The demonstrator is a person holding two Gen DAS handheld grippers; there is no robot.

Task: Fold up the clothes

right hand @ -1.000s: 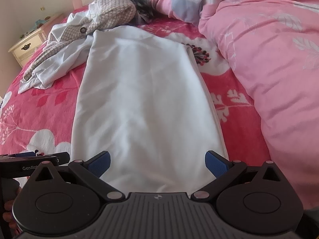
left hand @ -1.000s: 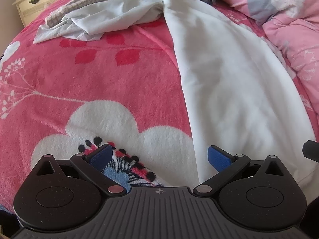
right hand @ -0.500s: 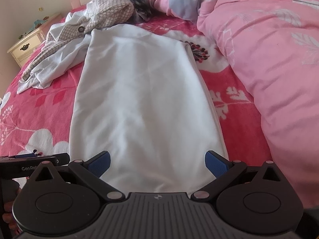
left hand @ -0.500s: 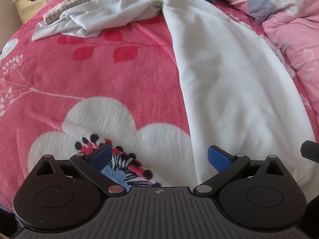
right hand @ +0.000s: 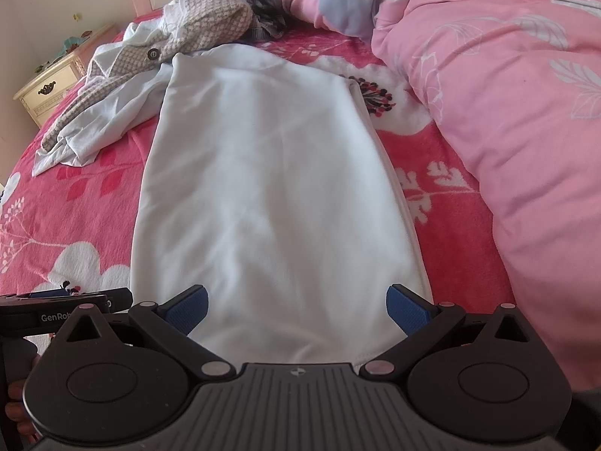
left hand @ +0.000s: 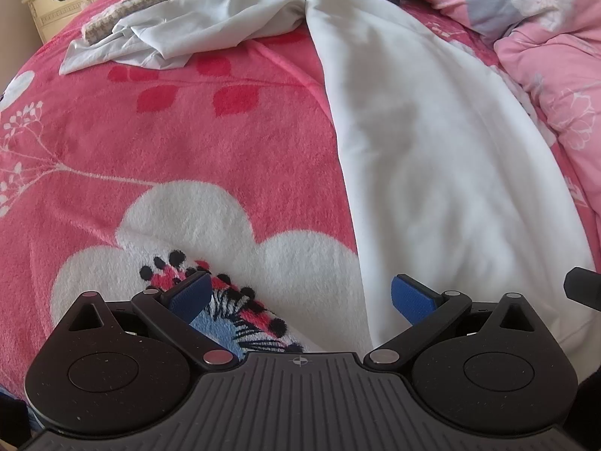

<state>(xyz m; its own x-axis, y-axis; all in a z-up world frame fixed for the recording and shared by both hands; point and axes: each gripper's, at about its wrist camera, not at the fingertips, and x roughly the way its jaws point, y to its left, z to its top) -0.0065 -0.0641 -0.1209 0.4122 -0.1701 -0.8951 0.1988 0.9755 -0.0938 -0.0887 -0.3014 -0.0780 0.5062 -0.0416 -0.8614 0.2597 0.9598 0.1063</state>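
Bed with pink floral blanket (left hand: 157, 143); white garment (right hand: 270, 188) laid flat lengthwise. Left gripper (left hand: 300, 297) and right gripper (right hand: 296, 302) at its near hem, jaws wide apart, empty.

Open pink blanket (left hand: 195, 143) left of the white garment (right hand: 270, 188), free to pass. Blocked at the far end by a crumpled clothes heap (right hand: 150, 75). Hemmed in on the right by a bulky pink duvet (right hand: 518, 120), narrow blanket strip between.

Pink floral blanket (left hand: 188, 143) on bed; pink duvet (right hand: 507, 94) right; cream nightstand (right hand: 49, 86) far left.
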